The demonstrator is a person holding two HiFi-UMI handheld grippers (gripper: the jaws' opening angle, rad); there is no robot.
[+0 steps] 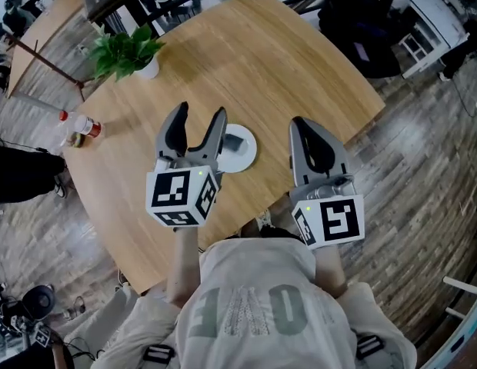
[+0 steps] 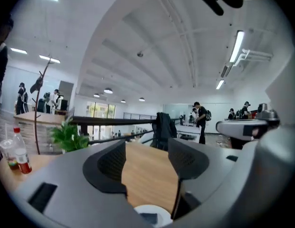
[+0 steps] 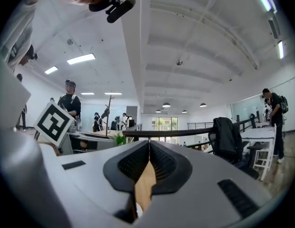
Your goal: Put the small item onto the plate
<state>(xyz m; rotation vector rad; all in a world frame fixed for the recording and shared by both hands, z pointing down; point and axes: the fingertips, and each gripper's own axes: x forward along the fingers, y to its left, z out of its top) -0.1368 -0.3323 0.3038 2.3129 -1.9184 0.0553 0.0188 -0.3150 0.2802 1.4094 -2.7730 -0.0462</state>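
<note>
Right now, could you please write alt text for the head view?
The open left gripper hovers over a white plate holding a small grey item on a round wooden table; the right gripper is shut beside it.

A round wooden table [image 1: 300, 75] with a potted plant [image 1: 129, 52] stands on grey plank floor [image 1: 431, 167], under a white ribbed ceiling [image 2: 152, 42] with strip lights [image 2: 237, 45].

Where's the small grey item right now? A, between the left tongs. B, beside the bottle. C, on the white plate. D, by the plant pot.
C: in the head view the small grey item lies on the white plate, beside the open, empty left tongs.
</note>
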